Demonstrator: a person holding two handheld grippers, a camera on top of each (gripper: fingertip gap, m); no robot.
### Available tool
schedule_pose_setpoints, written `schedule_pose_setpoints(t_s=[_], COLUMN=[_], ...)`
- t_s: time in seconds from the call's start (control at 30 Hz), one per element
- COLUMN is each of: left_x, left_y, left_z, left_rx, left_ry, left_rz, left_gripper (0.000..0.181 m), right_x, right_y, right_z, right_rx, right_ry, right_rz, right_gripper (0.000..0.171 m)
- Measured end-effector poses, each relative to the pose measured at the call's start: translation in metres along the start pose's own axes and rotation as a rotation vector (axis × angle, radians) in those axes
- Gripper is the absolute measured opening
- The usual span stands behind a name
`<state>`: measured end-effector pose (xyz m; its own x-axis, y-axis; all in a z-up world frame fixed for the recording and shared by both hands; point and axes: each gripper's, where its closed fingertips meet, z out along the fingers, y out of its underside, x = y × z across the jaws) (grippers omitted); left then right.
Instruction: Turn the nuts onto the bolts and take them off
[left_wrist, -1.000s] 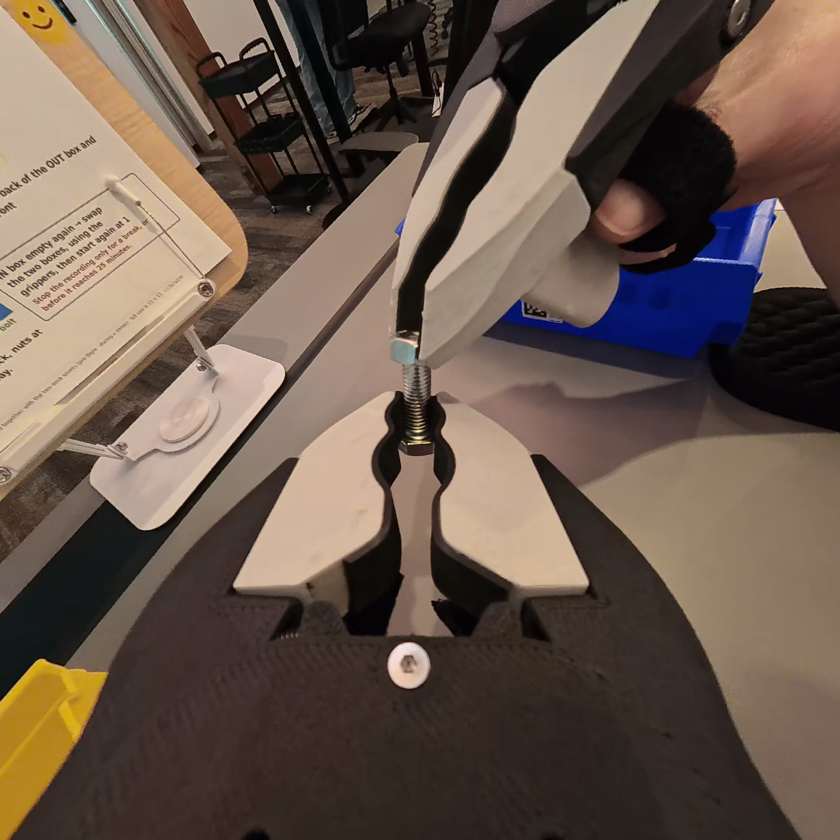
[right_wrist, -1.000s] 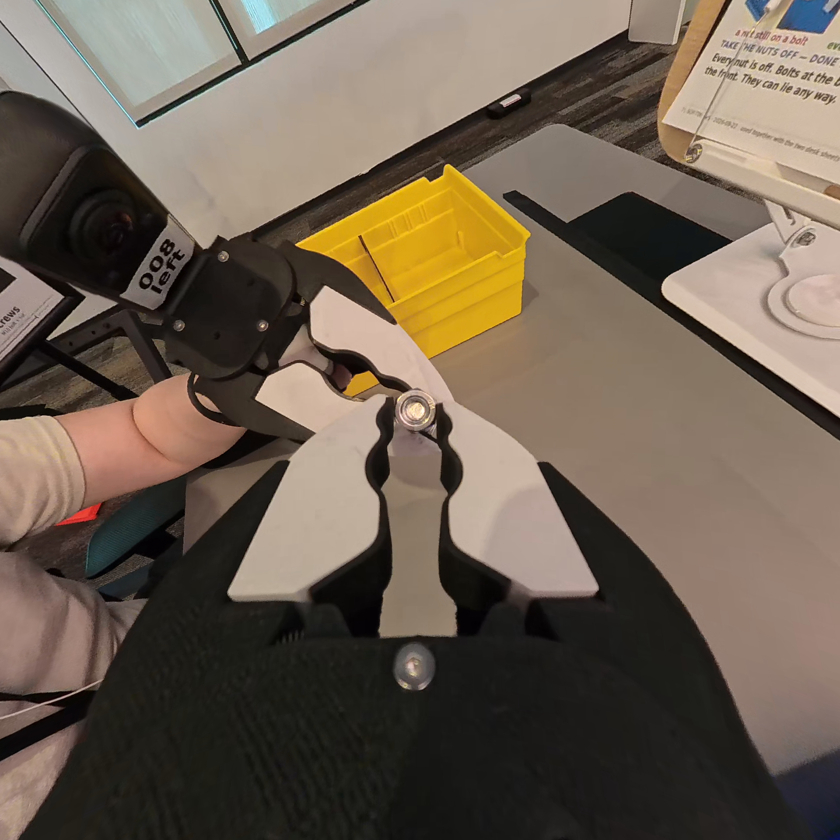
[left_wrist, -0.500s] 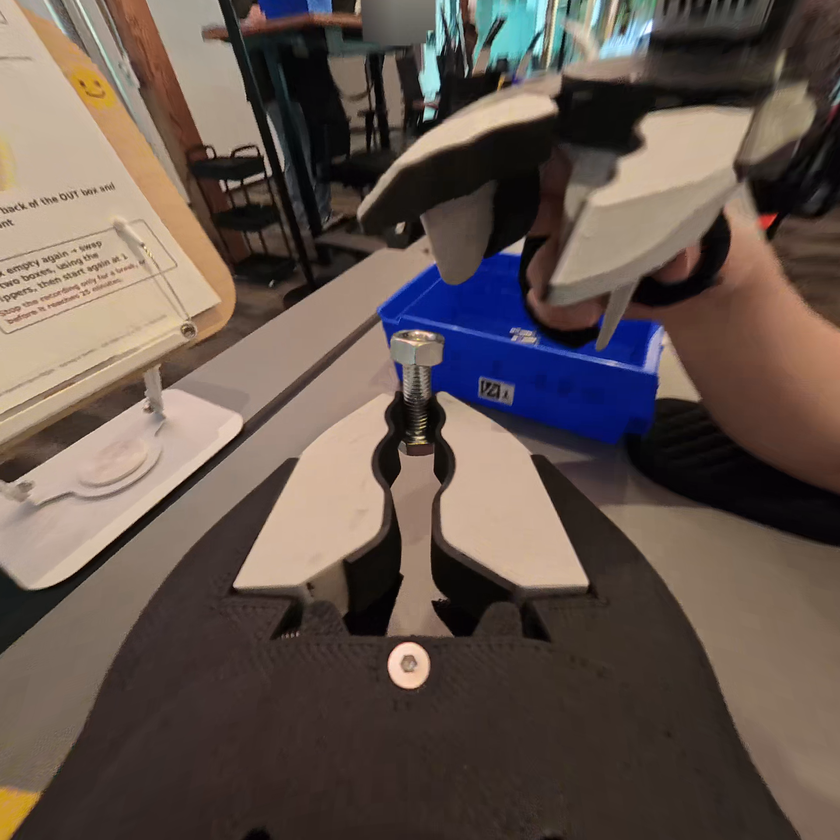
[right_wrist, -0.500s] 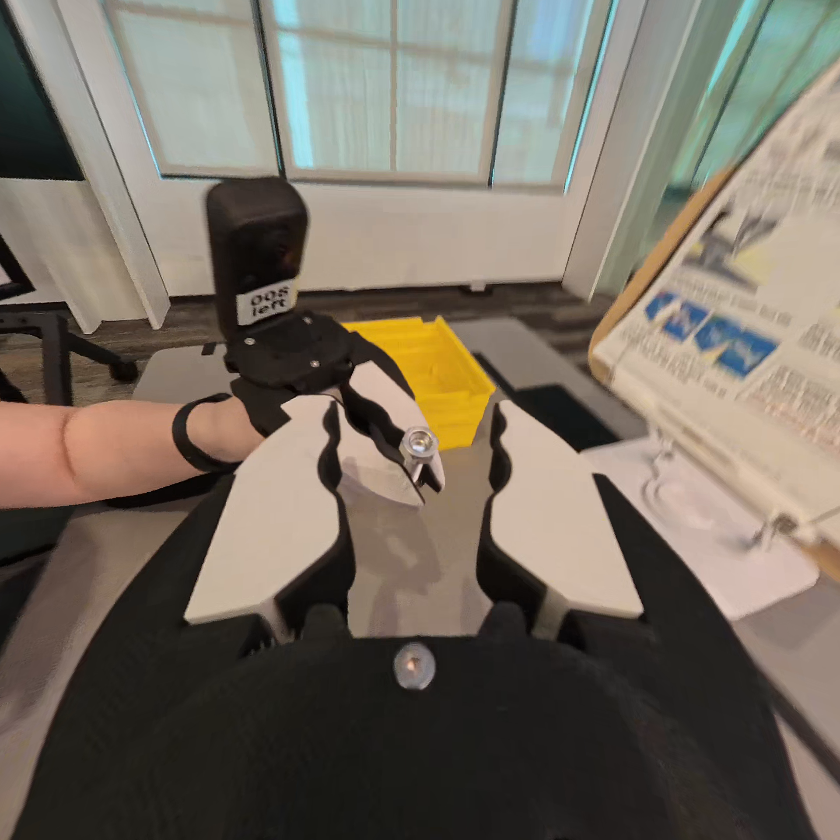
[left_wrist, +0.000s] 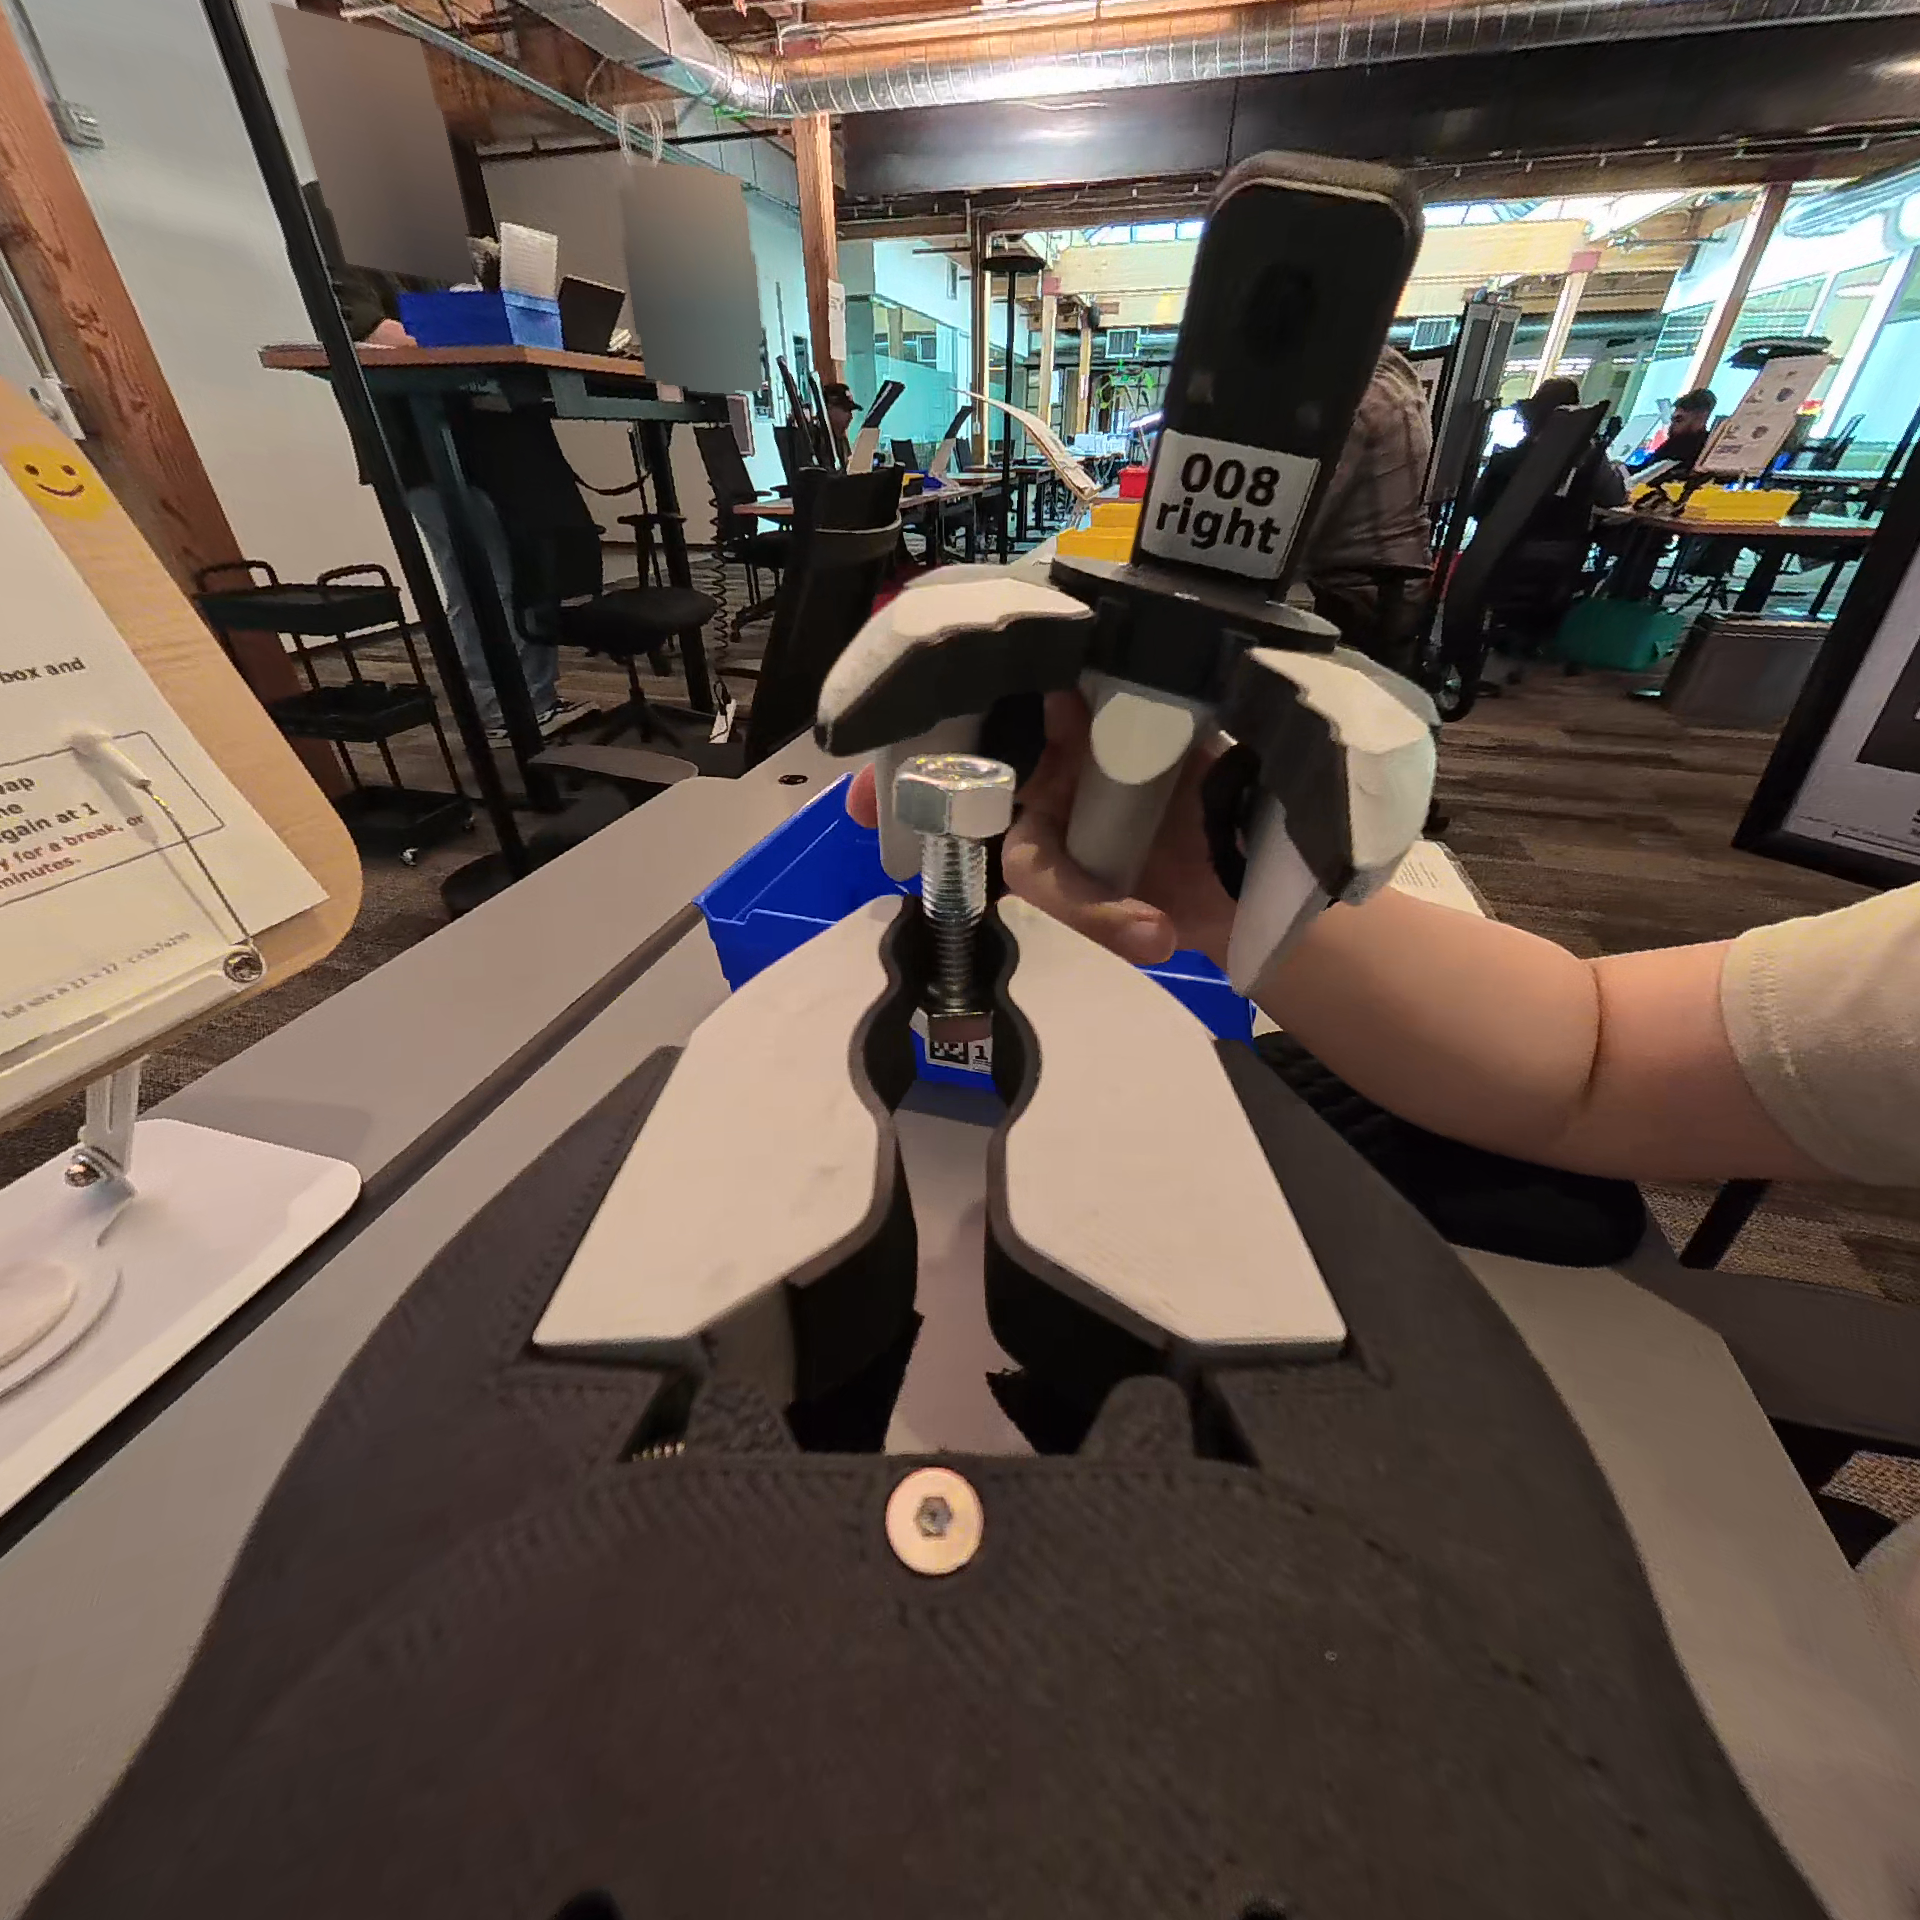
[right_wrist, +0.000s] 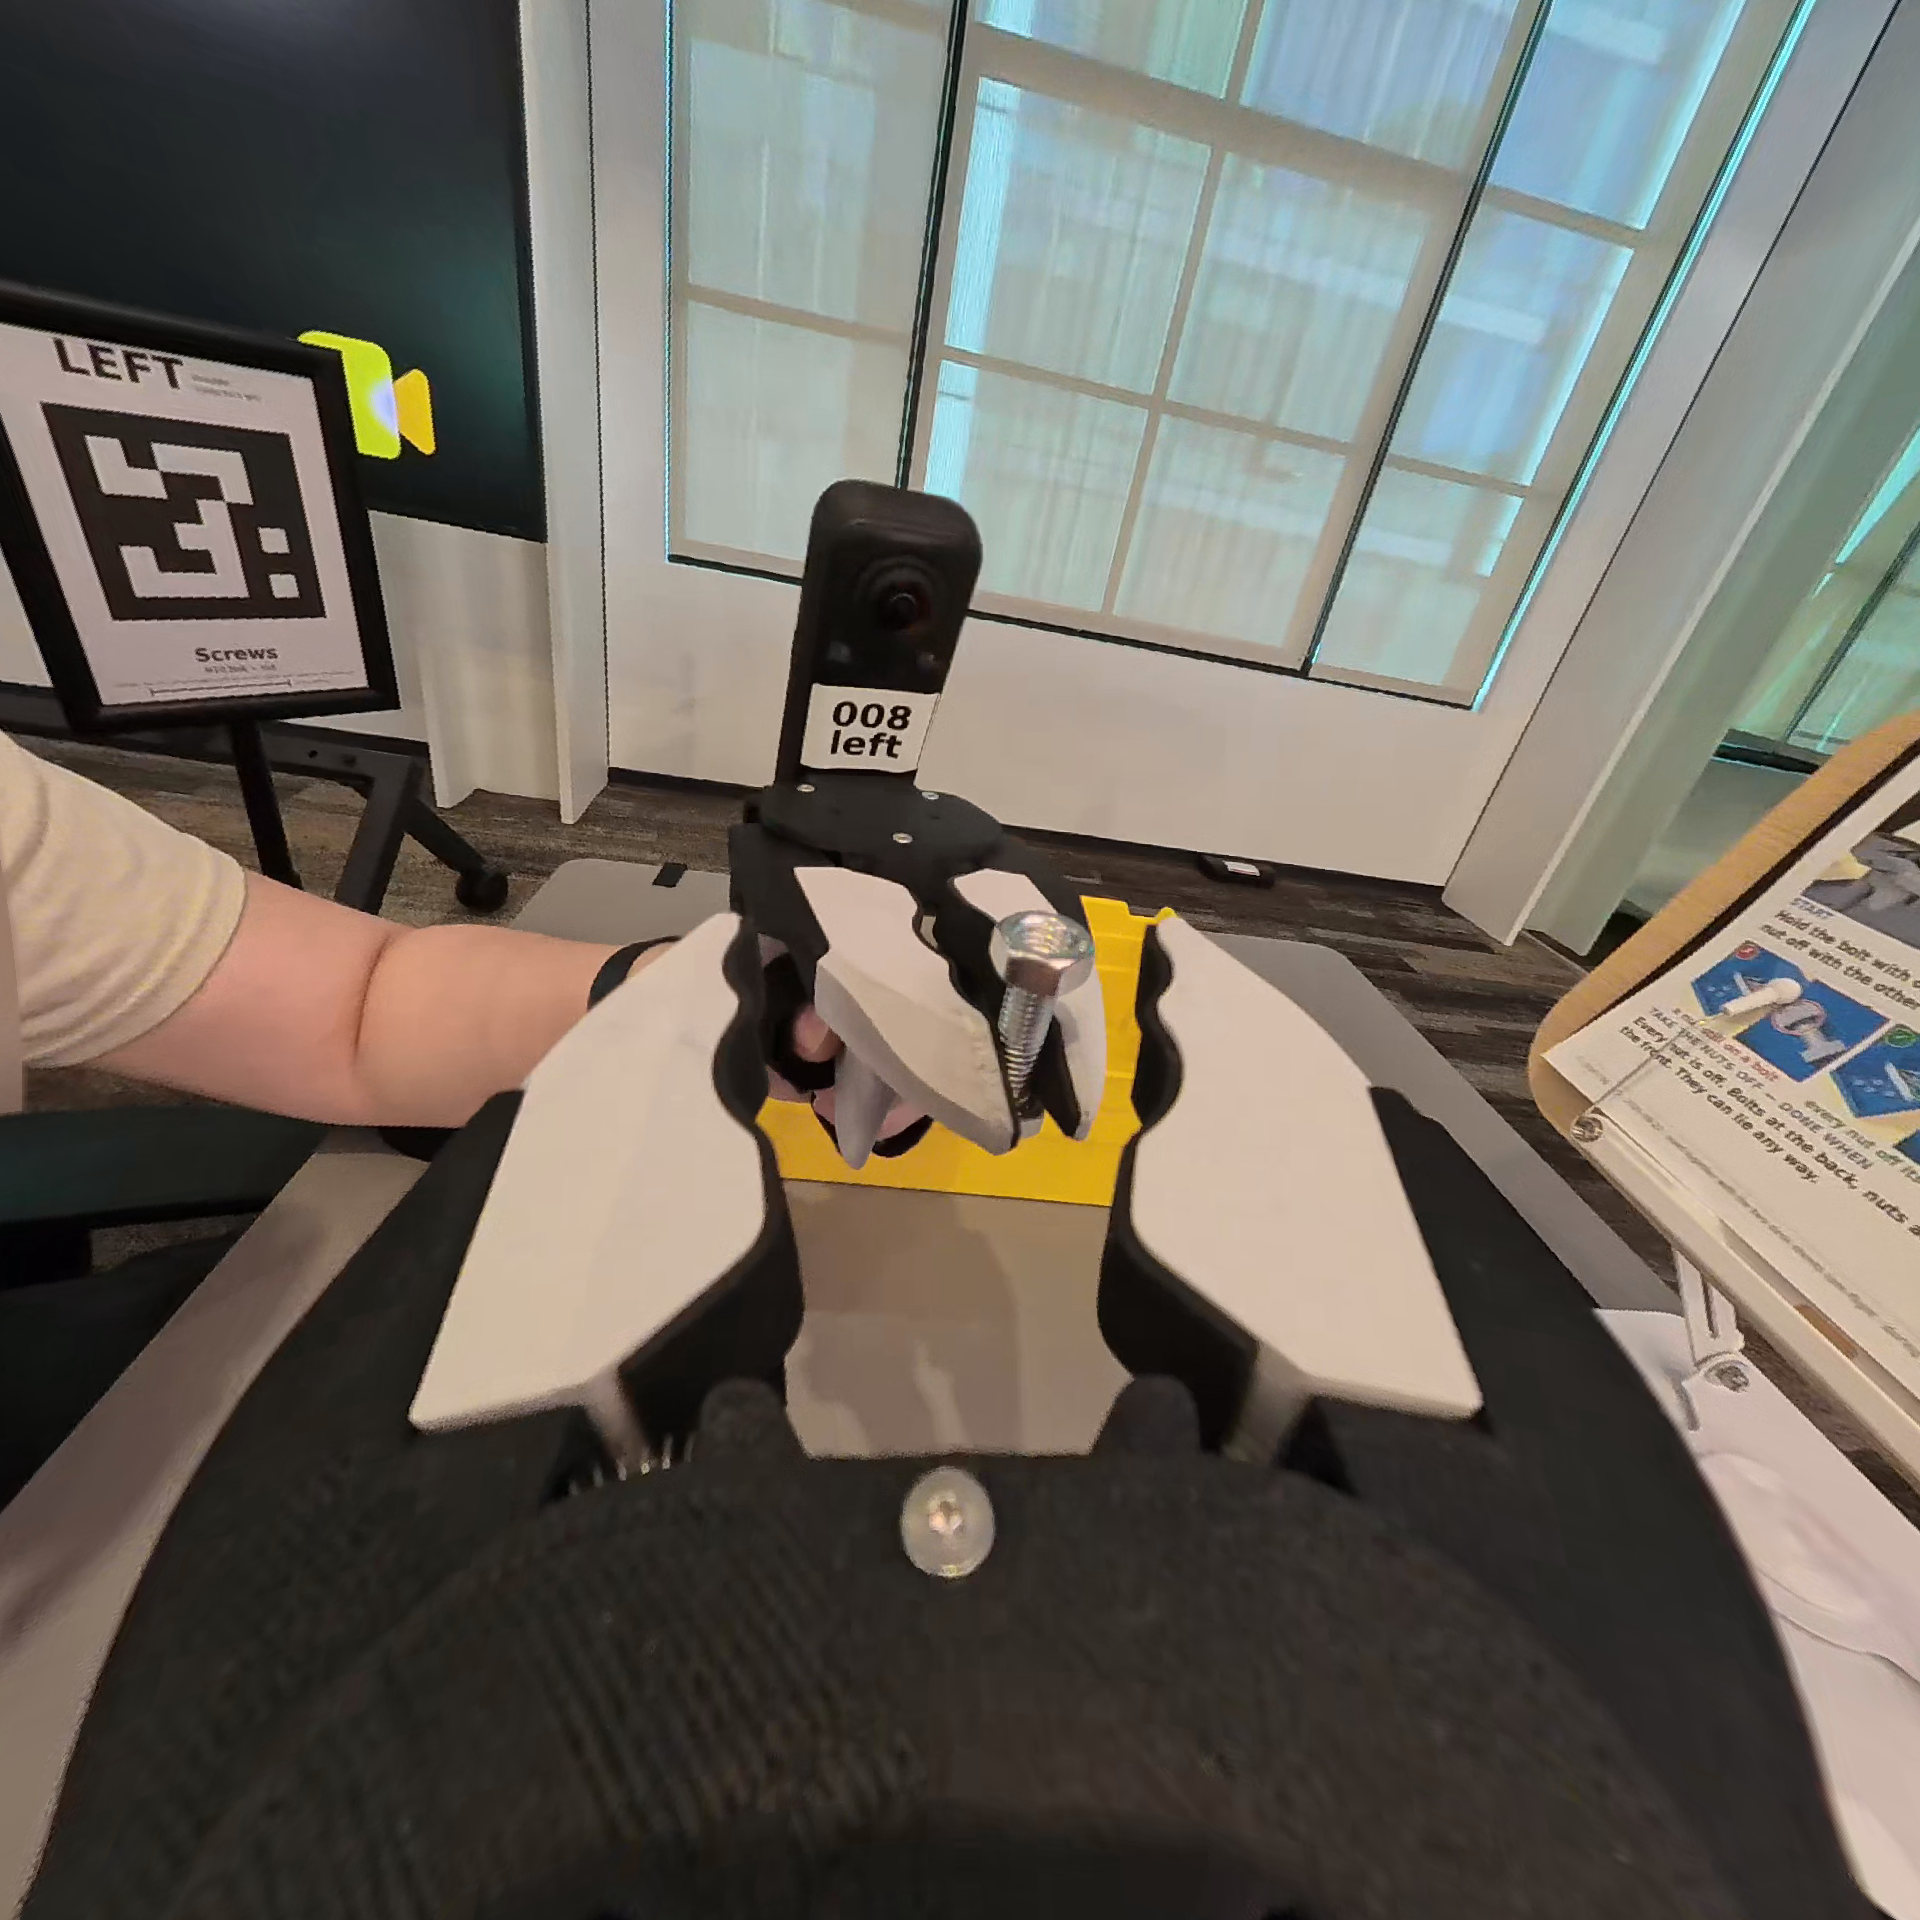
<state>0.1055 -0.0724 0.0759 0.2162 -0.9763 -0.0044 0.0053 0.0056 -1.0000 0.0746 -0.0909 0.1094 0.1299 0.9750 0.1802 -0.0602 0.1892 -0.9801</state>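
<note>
Left wrist view first: the left gripper (left_wrist: 954, 971) is clamped on the bolt (left_wrist: 954, 883), pinching the threaded shank right at the fingertips. The bolt stands upright, hex head on top and clear of the fingers. There's a nut (left_wrist: 954, 1016) sitting at the very bottom end of the thread, just under the pinch point. The whole thing is held up in the air above the grey tabletop (left_wrist: 499, 997), not resting on anything. Straight behind it is a blue bin (left_wrist: 790, 894), near the far edge of the tabletop. The right gripper (left_wrist: 1122, 727) is facing this camera from a bit beyond the bolt, held in a hand (left_wrist: 1101, 862), fingers spread wide with nothing between them. It's close to the bolt head but not touching it. An instruction sheet on a white stand (left_wrist: 156, 1226) is over at the left edge of the tabletop.

Right wrist view: the right gripper's own fingers (right_wrist: 644, 1174) are wide apart and empty. Through the gap you see the left gripper holding the bolt, tilted a little here, head up. A yellow bin (right_wrist: 1039, 1169) sits right behind it on the tabletop, toward the far edge. The instruction sheet stand is at the right edge, and a framed marker sign (right_wrist: 187, 520) stands off the table on the left.
</note>
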Motion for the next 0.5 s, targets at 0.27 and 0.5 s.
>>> schedule_pose_setpoints(t_s=[0.27,0.5], left_x=[-0.0016,-0.0016], left_y=[-0.0012,-0.0029], left_z=[-0.0015,-0.0029], left_rx=[-0.006,-0.004], left_ry=[-0.009,-0.012], left_rz=[-0.006,-0.005], left_gripper=[0.010,0.009], right_x=[-0.0051,-0.0051], right_y=[0.0034,0.0033], right_z=[0.0033,0.0030], right_rx=[-0.033,-0.047], right_ry=[-0.009,0.001], right_rz=[-0.039,-0.062], right_gripper=[0.069,0.069])
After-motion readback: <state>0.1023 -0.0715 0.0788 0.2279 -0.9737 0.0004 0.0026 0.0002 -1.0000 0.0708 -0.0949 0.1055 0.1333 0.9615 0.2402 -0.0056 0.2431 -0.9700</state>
